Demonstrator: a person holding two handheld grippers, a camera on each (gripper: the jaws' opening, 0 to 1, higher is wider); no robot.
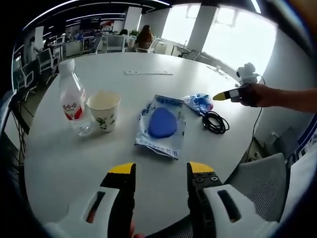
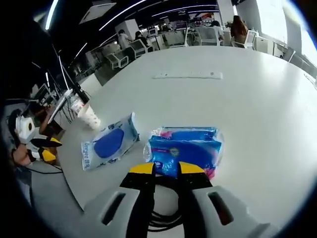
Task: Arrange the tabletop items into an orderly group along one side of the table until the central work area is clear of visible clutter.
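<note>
Left gripper view, along the white table's (image 1: 74, 163) near edge: water bottle (image 1: 73, 99), paper cup (image 1: 104, 110), wet-wipes pack (image 1: 162, 126), blue tissue packet (image 1: 198, 102), black cable (image 1: 215, 122); left gripper (image 1: 161, 171) spread, empty; right gripper (image 2: 167, 169) parted above the cable.

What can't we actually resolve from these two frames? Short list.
- Black coiled cable: right gripper view, mostly covered by the right gripper; extent unclear.
- Blue tissue pack: right gripper view, near edge hidden behind the jaw tips, contact can't be told.
- Clear plastic bottle and white paper cup: right gripper view, small and warped near the rim.
- Bottle label text: left gripper view, too small.
- Flat white strip: left gripper view, too far to identify.
</note>
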